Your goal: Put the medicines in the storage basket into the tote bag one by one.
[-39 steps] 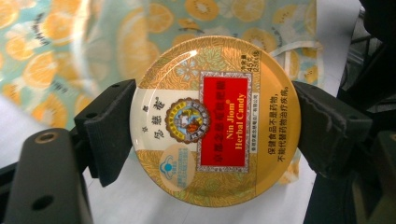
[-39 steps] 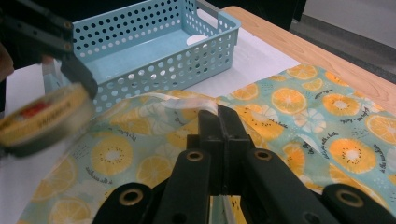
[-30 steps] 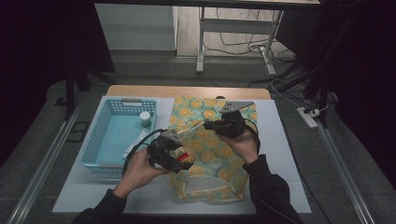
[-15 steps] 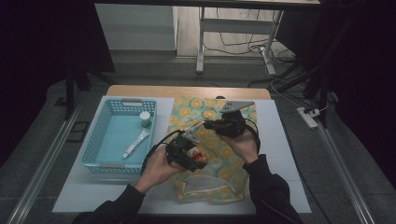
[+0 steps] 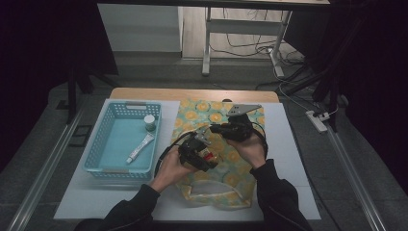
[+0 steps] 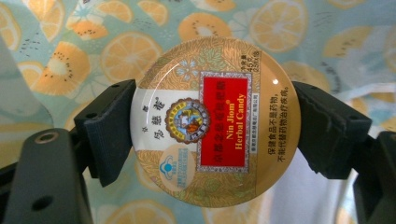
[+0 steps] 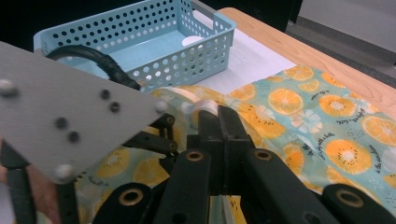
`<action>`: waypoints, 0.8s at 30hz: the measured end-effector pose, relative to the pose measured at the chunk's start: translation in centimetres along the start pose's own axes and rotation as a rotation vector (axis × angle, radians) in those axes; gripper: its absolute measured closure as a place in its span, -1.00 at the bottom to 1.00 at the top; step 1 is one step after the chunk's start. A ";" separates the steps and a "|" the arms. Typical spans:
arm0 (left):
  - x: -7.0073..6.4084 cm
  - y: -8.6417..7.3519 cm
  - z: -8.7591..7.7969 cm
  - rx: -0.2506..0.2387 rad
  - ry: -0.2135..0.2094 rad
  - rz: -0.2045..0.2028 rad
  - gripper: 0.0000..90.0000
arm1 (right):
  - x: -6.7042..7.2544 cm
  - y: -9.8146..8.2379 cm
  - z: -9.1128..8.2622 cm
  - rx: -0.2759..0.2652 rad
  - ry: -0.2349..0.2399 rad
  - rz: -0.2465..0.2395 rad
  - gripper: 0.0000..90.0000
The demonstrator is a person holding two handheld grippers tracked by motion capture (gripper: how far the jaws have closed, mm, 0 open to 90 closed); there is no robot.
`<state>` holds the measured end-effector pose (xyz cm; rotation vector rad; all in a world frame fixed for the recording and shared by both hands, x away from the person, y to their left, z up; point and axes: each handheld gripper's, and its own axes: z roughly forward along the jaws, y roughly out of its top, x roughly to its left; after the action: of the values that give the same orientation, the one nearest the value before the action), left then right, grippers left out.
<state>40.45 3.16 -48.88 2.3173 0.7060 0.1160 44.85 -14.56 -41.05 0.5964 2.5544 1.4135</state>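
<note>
One round candy tin [image 6: 215, 122] sits pinched between the left gripper's [image 6: 215, 128] two jaws, right over the single fruit-print bag [image 5: 219, 144]. The right gripper [image 7: 219, 122] has its jaws closed on the bag's cloth. One blue basket [image 5: 111, 159] carries two items: one tube [image 5: 139, 147], one small jar [image 5: 149, 122].

Both claws crowd the fruit-print bag [image 5: 219, 159] — blue basket [image 5: 103, 163] walls off its left.

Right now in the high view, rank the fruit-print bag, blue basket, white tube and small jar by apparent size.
1. fruit-print bag, partly hidden
2. blue basket, close in size
3. white tube
4. small jar
</note>
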 end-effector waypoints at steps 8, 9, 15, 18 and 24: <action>0.8 0.1 1.5 0.001 0.021 -0.010 -0.54 | -0.2 -0.3 0.4 0.014 -0.009 -0.001 1.00; 0.9 0.1 1.6 0.001 0.024 -0.012 -0.54 | -0.2 -0.3 0.4 0.016 -0.009 0.000 1.00; 1.4 0.1 2.7 0.002 0.041 -0.023 -0.54 | -0.6 -0.7 0.8 0.028 -0.016 0.003 1.00; 1.7 0.0 3.2 0.003 0.046 -0.031 -0.54 | -0.8 -0.9 1.0 0.037 -0.021 0.007 1.00; 2.1 -0.1 4.0 0.013 0.052 -0.031 -0.54 | -1.1 -1.2 1.3 0.049 -0.030 0.011 1.00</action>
<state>43.27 1.93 -52.15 2.3216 0.7700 0.1583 45.98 -14.56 -42.85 0.6357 2.5730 1.3391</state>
